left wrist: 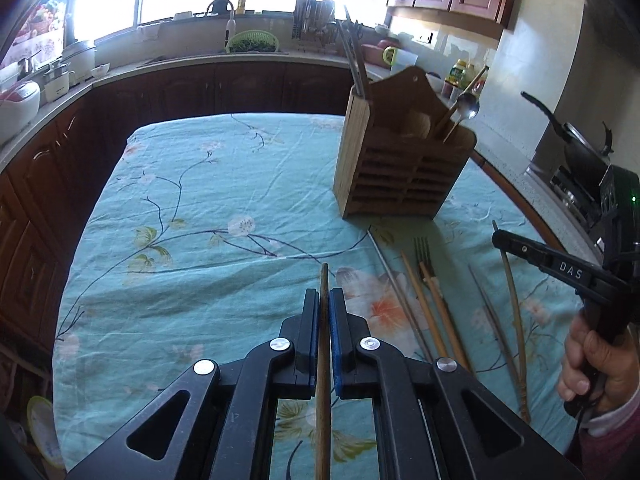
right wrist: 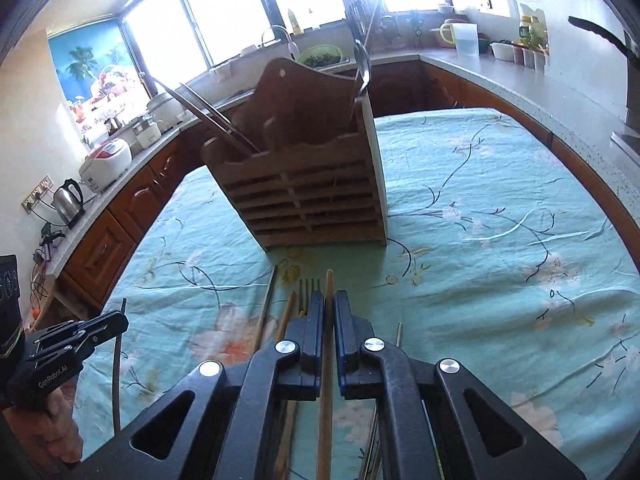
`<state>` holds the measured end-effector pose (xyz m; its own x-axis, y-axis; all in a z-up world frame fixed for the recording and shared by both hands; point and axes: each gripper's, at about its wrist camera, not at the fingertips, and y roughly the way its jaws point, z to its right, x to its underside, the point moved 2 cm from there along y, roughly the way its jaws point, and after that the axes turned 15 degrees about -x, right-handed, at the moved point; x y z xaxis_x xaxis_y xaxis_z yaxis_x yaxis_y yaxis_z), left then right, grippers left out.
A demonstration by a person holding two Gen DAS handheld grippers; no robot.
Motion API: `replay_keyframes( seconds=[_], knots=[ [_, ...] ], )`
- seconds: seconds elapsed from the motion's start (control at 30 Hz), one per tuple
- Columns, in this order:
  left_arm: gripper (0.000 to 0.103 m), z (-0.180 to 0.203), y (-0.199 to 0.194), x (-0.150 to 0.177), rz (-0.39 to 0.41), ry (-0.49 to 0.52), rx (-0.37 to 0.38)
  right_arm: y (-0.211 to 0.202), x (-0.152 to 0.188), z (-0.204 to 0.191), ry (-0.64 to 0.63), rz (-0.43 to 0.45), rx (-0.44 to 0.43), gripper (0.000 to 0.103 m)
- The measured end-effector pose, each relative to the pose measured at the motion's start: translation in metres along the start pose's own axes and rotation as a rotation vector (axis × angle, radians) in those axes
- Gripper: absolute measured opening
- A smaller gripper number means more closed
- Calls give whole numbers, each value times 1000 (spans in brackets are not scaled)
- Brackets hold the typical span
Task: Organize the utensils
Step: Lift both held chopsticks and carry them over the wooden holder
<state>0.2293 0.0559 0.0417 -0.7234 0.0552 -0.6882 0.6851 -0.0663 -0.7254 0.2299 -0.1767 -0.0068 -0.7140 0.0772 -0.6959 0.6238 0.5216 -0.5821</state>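
Note:
My left gripper (left wrist: 325, 294) is shut on a wooden chopstick (left wrist: 323, 278) whose tip pokes out past the blue pads, held above the table. My right gripper (right wrist: 328, 296) is shut on another wooden chopstick (right wrist: 329, 280). A slatted wooden utensil holder (left wrist: 400, 168) stands upright ahead and to the right in the left wrist view, and straight ahead (right wrist: 312, 184) in the right wrist view. It holds metal chopsticks (right wrist: 212, 116) on one side and a spoon (left wrist: 468, 106) on the other. More chopsticks (left wrist: 428, 312) and a fork (left wrist: 422, 250) lie on the cloth before the holder.
A teal floral cloth (left wrist: 192, 208) covers the table. Dark wooden cabinets and a counter wrap around it, with a pan (left wrist: 580, 148) on the stove at the right and a kettle (right wrist: 70, 200) and rice cooker (right wrist: 106, 158) at the left. A person's hand (left wrist: 600, 368) grips the right tool.

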Motion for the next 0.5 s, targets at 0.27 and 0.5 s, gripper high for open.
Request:
replay_keyframes(
  seconds=[0.27, 0.5],
  knots=[
    [3, -19, -71, -3, 129, -71, 69, -53, -21, -29, -41, 114, -43, 5],
    [3, -32, -104, -3, 197, -93, 95, -98, -38, -47, -80, 227, -63, 5]
  ],
)
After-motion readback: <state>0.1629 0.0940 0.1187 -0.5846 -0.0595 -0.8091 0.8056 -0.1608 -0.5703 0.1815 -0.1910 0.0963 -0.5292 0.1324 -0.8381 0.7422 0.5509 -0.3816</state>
